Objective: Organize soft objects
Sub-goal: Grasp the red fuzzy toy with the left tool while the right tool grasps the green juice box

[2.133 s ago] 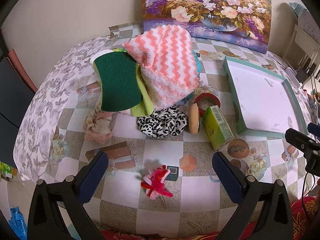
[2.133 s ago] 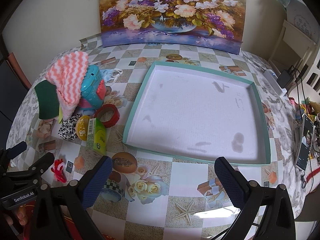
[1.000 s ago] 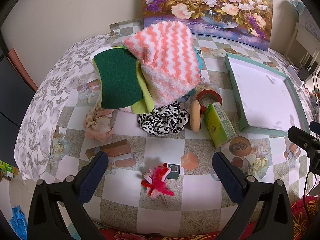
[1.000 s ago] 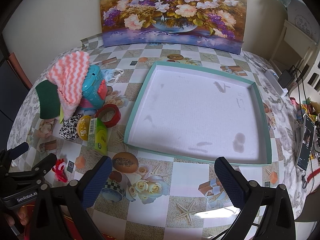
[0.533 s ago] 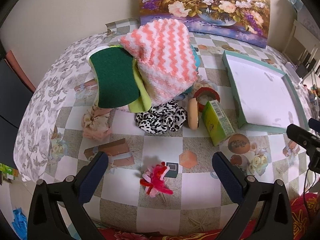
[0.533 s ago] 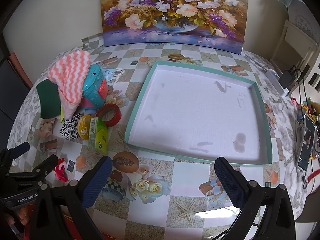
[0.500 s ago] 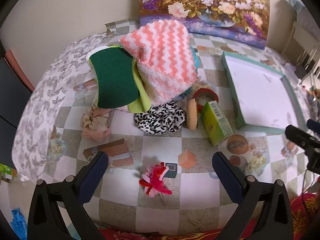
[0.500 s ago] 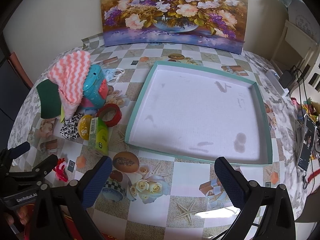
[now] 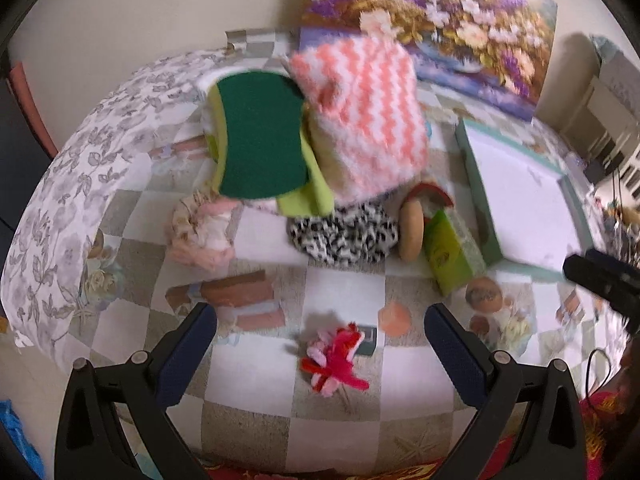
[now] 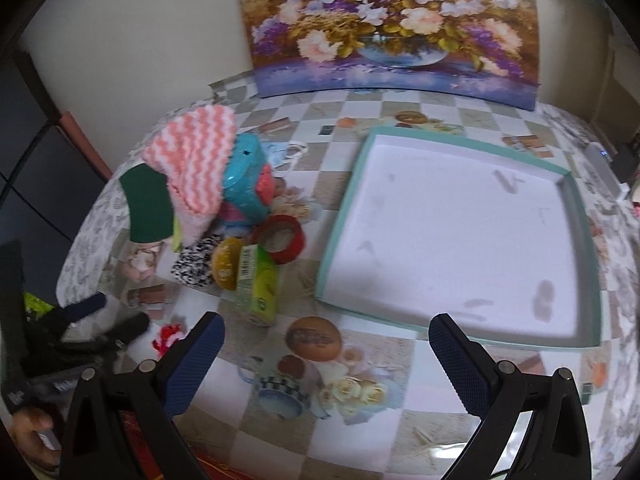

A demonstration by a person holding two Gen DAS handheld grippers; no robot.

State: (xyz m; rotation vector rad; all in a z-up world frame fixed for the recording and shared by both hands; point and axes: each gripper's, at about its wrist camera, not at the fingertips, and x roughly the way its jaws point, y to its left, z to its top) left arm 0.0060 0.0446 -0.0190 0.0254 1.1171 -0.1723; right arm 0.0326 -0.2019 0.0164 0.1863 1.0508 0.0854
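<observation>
A pile sits on the left of the table: a pink-and-white zigzag cloth (image 9: 368, 120), a green sponge (image 9: 260, 140), a black-and-white scrunchie (image 9: 344, 236), a pale pink scrunchie (image 9: 200, 232). A red-and-pink fuzzy pompom (image 9: 334, 356) lies alone nearer me. My left gripper (image 9: 320, 332) is open, its fingers wide on either side of the pompom and above it. The teal-rimmed white tray (image 10: 576, 208) holds nothing. My right gripper (image 10: 326, 344) is open over the table in front of the tray. The cloth (image 10: 192, 160) and pompom (image 10: 168, 336) also show there.
A green box (image 9: 452, 256), a round tan disc (image 9: 412, 232), a red tape roll (image 10: 280, 240) and a teal plastic toy (image 10: 248, 180) lie between the pile and the tray. A flower painting (image 10: 392, 24) leans on the back wall. The table's front edge is close.
Both views have shifted slightly; the left gripper has moved a little forward toward the pompom. The objects lie as before and both grippers stay open.
</observation>
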